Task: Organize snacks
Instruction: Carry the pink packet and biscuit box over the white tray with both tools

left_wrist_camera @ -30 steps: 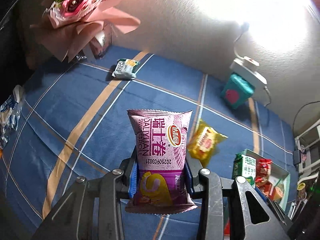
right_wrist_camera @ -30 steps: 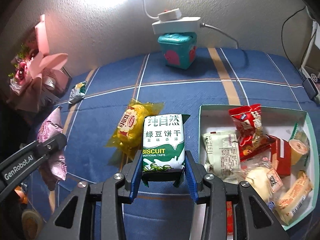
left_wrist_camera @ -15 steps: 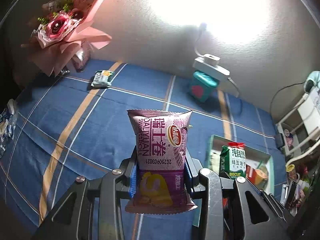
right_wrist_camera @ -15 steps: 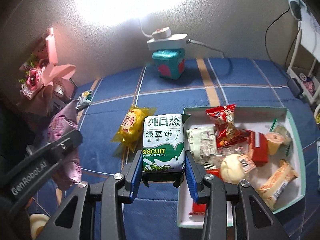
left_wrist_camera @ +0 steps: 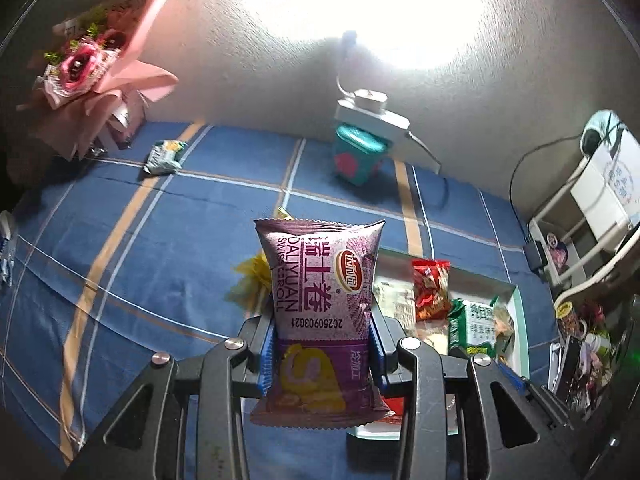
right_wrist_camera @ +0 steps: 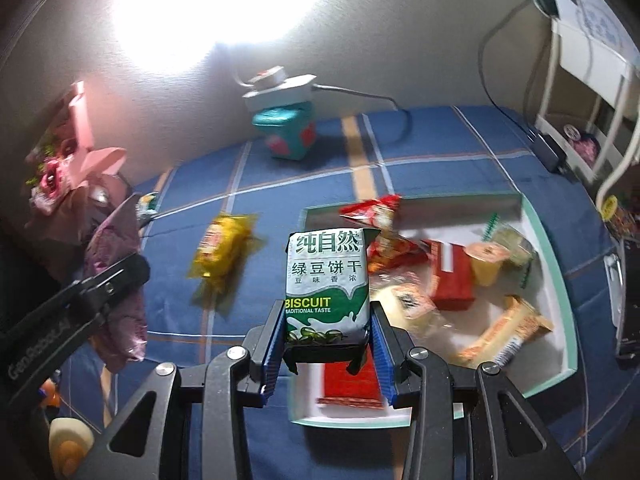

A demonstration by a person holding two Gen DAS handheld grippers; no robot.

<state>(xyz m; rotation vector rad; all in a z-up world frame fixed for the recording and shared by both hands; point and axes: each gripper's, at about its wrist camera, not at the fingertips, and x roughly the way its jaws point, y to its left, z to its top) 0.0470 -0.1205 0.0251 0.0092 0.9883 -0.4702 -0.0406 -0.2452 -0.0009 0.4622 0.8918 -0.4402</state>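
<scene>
The left gripper (left_wrist_camera: 322,354) is closed tight on a purple cake roll bag (left_wrist_camera: 320,304), with its blue pads pressing on both sides of the bag. The bag stands upright in the air above the blue striped cloth (left_wrist_camera: 160,248). The right gripper (right_wrist_camera: 326,342) is closed on a green and white biscuit pack (right_wrist_camera: 327,286), and its pads press on both sides of the pack too. That pack hangs over the left edge of the white box (right_wrist_camera: 556,264) with the green rim. Inside the box lie a red snack bag (right_wrist_camera: 376,216), a red packet (right_wrist_camera: 450,276), a small orange jelly cup (right_wrist_camera: 488,262), an orange wrapped bar (right_wrist_camera: 506,334) and a round bun in clear wrap (right_wrist_camera: 404,306). A yellow snack bag (right_wrist_camera: 220,244) lies on the cloth just to the left of the box. A small green packet (left_wrist_camera: 164,157) lies far back on the cloth, near a pink flower bunch (left_wrist_camera: 96,60). A teal tin (right_wrist_camera: 290,132) stands by the wall with a white power strip (right_wrist_camera: 280,90) on top of it.
</scene>
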